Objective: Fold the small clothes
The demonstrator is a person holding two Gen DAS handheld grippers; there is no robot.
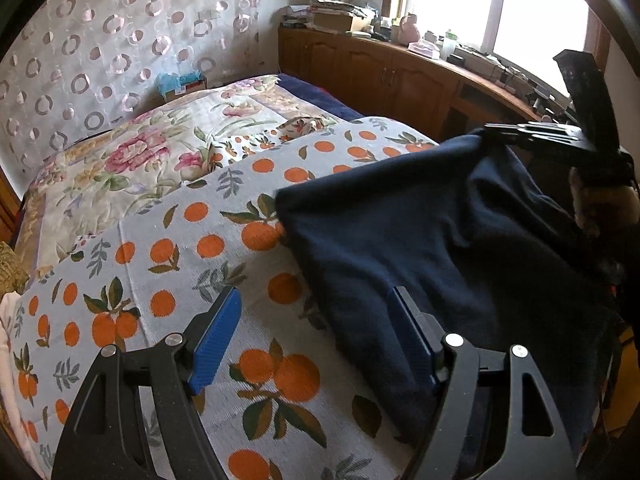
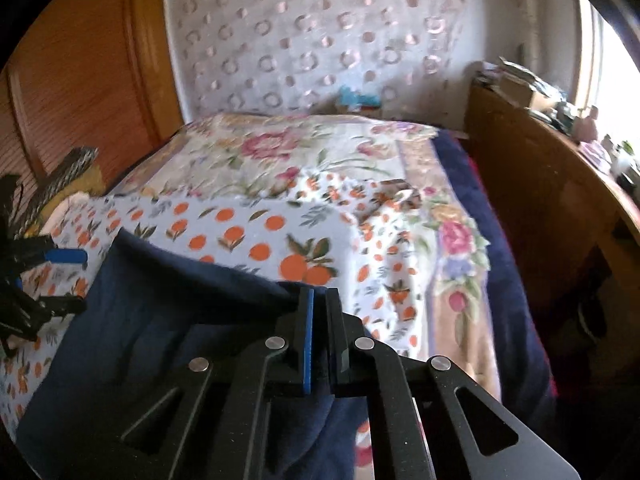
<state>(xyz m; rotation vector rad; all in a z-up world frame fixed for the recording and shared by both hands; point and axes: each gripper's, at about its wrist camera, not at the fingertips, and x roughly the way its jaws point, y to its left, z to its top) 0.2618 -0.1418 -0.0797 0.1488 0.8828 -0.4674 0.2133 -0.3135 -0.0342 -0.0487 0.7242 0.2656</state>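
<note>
Our right gripper (image 2: 319, 300) has its jaws pressed together on an edge of the navy garment (image 2: 160, 320), pinching the cloth between the blue pads (image 2: 307, 344). In the left wrist view that same gripper (image 1: 532, 136) sits at about two o'clock, holding the garment's far corner up so the fabric hangs in a slope toward us. Our left gripper (image 1: 316, 304) has its jaws spread wide; its right finger (image 1: 412, 340) lies against the near edge of the garment (image 1: 420, 240), the left finger (image 1: 218, 332) is over the orange-print sheet (image 1: 180, 248), and nothing is clamped. From the right wrist view the left gripper (image 2: 60, 276) shows at nine o'clock, just beside the garment's left edge. The garment covers the near part of the sheet (image 2: 248, 236). Beyond, toward twelve o'clock, lies a floral quilt (image 1: 140, 160); a ring-patterned curtain (image 1: 120, 32) hangs behind it. A wooden cabinet (image 1: 380, 76) stands at one o'clock under a bright window (image 1: 520, 0).
</note>
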